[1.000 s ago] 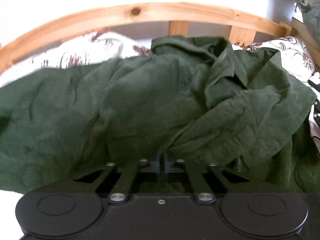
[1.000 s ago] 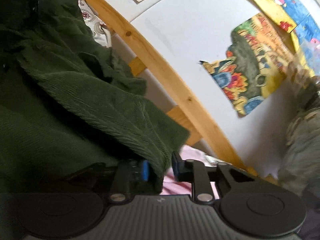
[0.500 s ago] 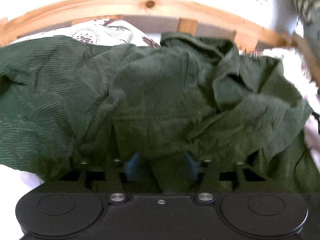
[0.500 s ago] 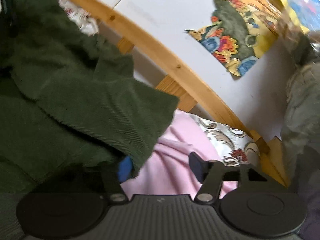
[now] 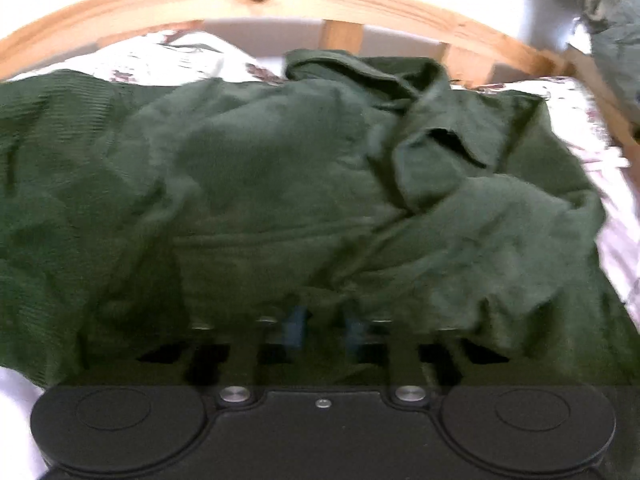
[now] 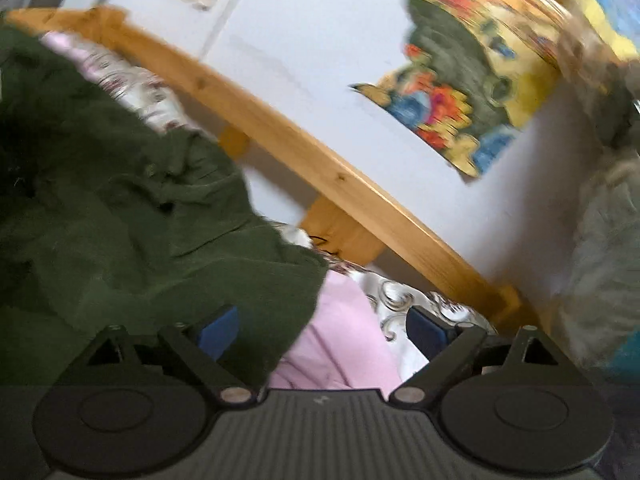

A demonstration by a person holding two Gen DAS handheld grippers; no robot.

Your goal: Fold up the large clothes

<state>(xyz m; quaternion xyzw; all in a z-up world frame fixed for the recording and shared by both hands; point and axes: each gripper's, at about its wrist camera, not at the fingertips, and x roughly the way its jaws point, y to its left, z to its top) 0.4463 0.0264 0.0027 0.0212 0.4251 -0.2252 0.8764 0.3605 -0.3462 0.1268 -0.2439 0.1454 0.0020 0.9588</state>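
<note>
Green garment (image 5: 280, 200): crumpled across bed (image 5: 616, 240), no neat fold visible; folding judged barely begun. Left tool (image 5: 322, 326): jaws just closing, pinching cloth at lower centre. Right tool (image 6: 320, 330): jaws just opening wide, gripping nothing.

Wooden bed rail (image 6: 304, 160), perhaps white wall (image 6: 320, 40)

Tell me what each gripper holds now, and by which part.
The left gripper, whose jaws have just been closing, pinches a fold at the near edge of the green garment. The right gripper, its jaws just opening wide, holds nothing.
</note>
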